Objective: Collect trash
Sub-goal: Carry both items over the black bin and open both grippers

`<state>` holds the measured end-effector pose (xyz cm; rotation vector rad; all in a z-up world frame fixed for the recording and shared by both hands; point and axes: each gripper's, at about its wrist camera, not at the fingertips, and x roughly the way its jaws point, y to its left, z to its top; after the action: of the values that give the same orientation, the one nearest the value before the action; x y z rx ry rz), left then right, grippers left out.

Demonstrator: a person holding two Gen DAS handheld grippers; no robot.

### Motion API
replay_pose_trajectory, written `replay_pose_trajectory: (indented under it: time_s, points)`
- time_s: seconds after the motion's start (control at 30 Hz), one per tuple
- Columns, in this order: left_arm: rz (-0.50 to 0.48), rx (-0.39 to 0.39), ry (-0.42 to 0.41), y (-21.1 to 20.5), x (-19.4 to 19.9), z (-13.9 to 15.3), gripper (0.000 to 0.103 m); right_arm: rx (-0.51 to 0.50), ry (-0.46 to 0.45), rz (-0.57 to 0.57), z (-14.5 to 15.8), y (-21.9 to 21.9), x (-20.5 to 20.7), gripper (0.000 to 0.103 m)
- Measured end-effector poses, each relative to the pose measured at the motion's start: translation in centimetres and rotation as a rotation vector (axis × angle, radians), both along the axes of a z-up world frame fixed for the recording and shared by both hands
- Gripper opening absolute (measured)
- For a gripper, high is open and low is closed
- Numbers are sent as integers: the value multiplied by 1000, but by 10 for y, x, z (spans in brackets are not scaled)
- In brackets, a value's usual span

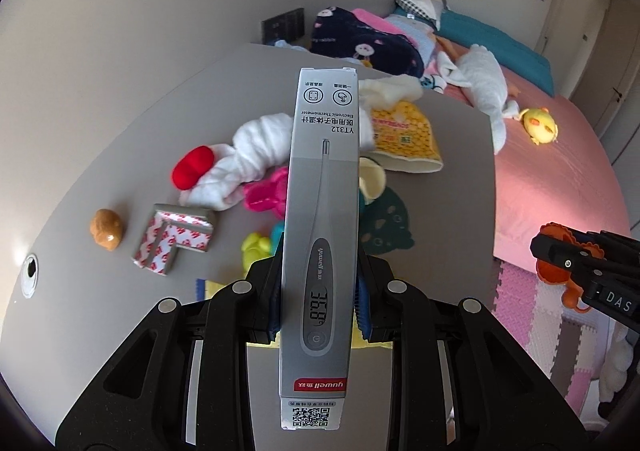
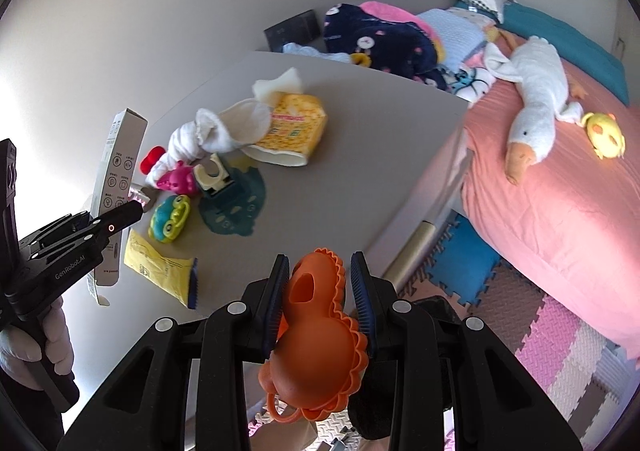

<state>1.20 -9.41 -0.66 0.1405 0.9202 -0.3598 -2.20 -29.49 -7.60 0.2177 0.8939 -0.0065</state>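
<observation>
My left gripper (image 1: pixel 319 283) is shut on a long grey thermometer box (image 1: pixel 320 191), held above the grey table (image 1: pixel 120 139). In the right wrist view the same box (image 2: pixel 116 171) stands tilted at the left in the left gripper (image 2: pixel 116 220), which a gloved hand (image 2: pixel 24 347) holds. My right gripper (image 2: pixel 320 279) is shut on an orange frilled rubber toy (image 2: pixel 316 335) over the table's near edge. Seen from the left wrist, the right gripper (image 1: pixel 560 251) and orange toy (image 1: pixel 556 271) sit at the right. A yellow packet (image 2: pixel 160 267) lies flat on the table.
On the table lie a yellow tissue pack (image 2: pixel 294 127), white cloth (image 2: pixel 200 139), pink toy (image 2: pixel 178 179), teal mat (image 2: pixel 236 207), taped corner piece (image 1: pixel 172 239) and brown lump (image 1: pixel 106 229). A pink bed (image 2: pixel 540 179) with a goose plush (image 2: pixel 532 99) stands right, over foam floor mats (image 2: pixel 552 347).
</observation>
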Motion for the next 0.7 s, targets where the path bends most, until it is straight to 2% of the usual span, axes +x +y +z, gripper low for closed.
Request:
replay_pose_trajectory:
  time_s: [0.37, 0.7]
  points:
    - [-251, 9, 17, -78, -19, 3, 27, 26, -8, -181, -3, -50, -52, 34]
    - [-487, 10, 53, -150, -46, -7, 27, 56, 4, -332, -11, -94, -97, 34]
